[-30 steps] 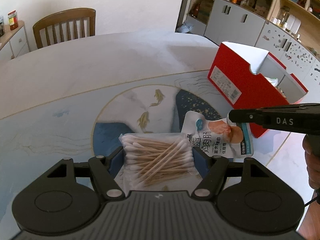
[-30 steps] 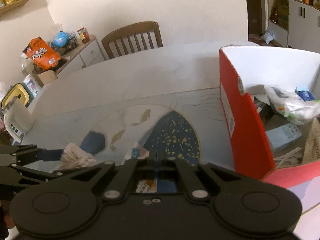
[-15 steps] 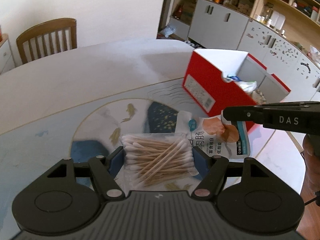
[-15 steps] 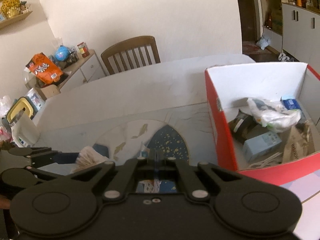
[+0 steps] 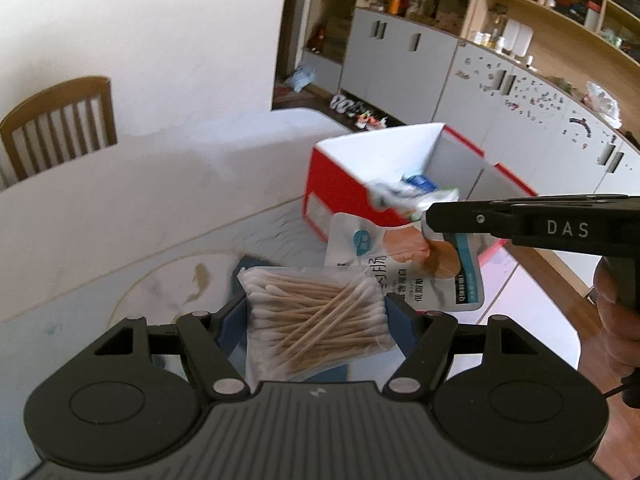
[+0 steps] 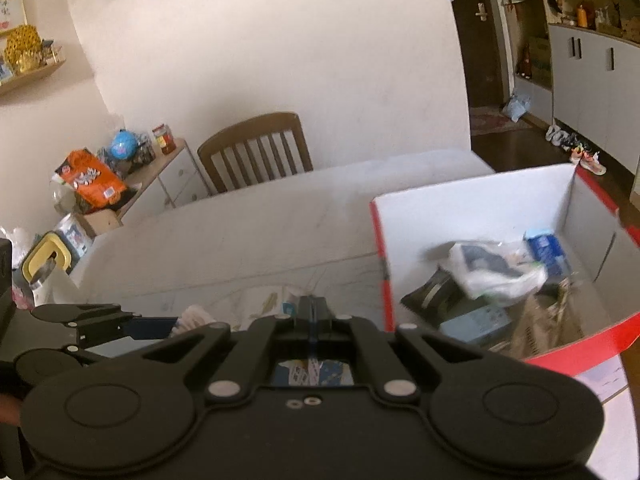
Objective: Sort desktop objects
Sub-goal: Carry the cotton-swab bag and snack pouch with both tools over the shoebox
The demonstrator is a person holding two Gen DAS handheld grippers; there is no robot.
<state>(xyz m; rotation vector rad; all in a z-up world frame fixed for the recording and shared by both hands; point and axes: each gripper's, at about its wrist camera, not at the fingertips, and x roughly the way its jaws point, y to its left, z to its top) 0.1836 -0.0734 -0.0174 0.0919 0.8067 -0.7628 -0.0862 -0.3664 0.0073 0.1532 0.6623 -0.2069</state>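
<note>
The left gripper is holding its jaws wide around a packet, while the right gripper is clamping fully closed, both tilting downward.

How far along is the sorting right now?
Several items already lie in the red box. In hand: the left gripper holds a cotton swab pack, and the right gripper pinches a snack pouch. Both are off the table, not yet boxed.
</note>
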